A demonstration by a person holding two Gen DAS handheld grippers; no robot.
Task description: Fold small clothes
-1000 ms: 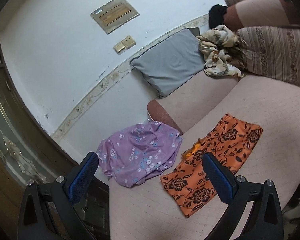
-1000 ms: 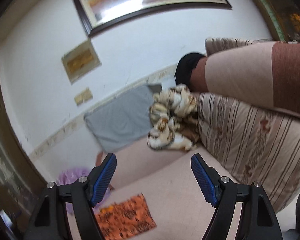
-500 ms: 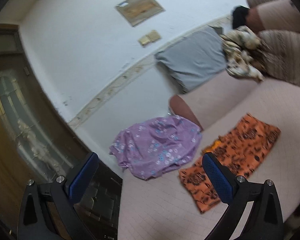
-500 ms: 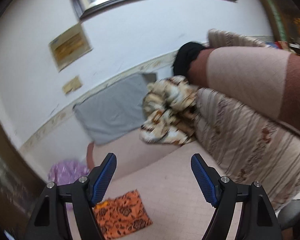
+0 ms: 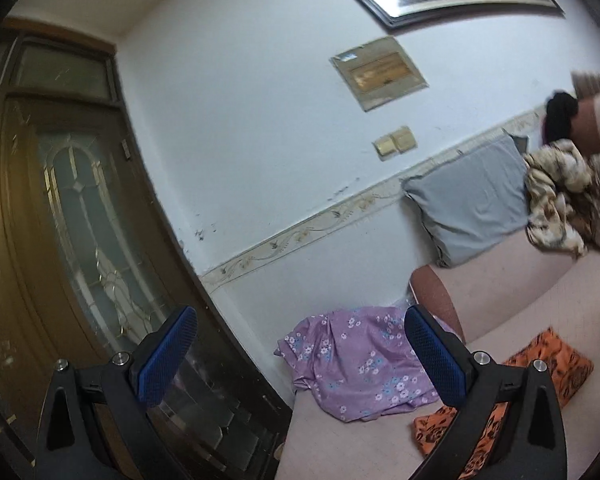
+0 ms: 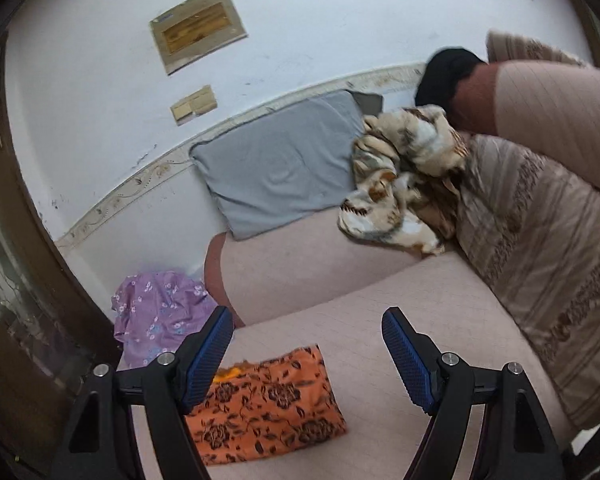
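Both grippers, left and right, gaped wide, empty, above orange cloth laid flat for folding.

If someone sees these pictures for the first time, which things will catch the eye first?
The orange cloth with black flowers lies flat on the pink sofa seat, just ahead of the open right tool. A crumpled purple flowered cloth sits beside it at the seat's end, and a grey cushion leans against the wall.

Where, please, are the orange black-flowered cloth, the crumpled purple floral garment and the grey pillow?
orange black-flowered cloth (image 6: 268, 400), right wrist view, its middle.
crumpled purple floral garment (image 5: 356, 364), left wrist view, its centre folds.
grey pillow (image 6: 284, 164), right wrist view, its face.
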